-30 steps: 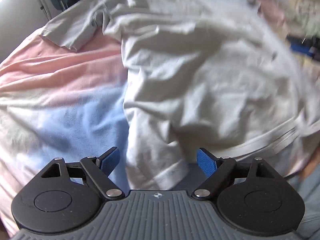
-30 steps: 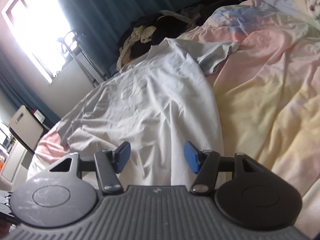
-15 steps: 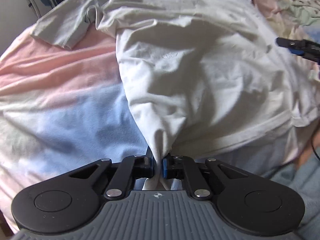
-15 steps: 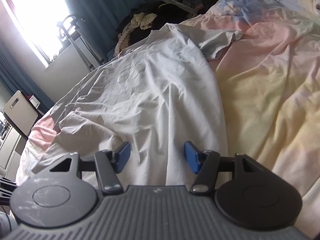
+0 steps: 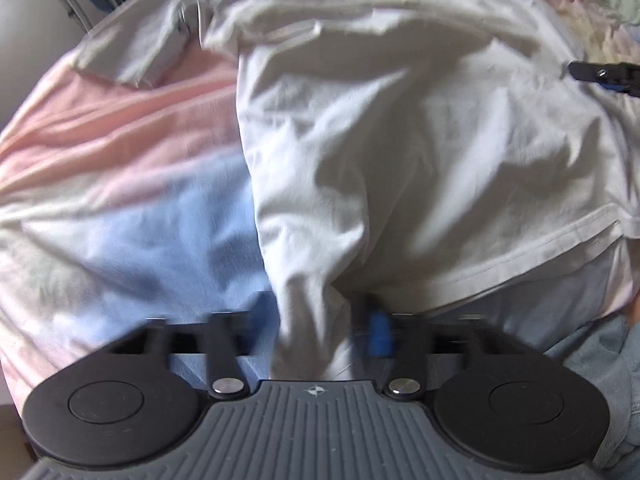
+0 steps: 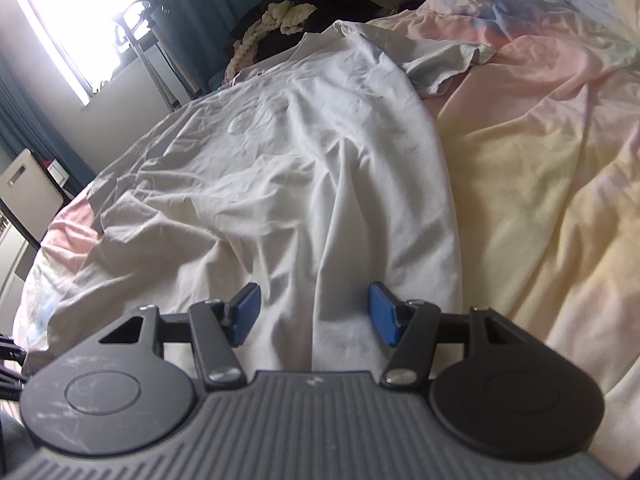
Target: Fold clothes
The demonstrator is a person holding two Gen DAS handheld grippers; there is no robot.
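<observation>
Shirt [image 5: 400,140], white, lies spread across the bed [image 5: 120,152] on its pastel sheet. The left hand-held gripper [image 5: 320,328] points steeply down, jaws opening, a bunched fold of the hem rising between its blue pads with no pinch. The right hand-held gripper [image 6: 314,314] hovers spread wide over the shirt's lower edge, gripping nothing.
</observation>
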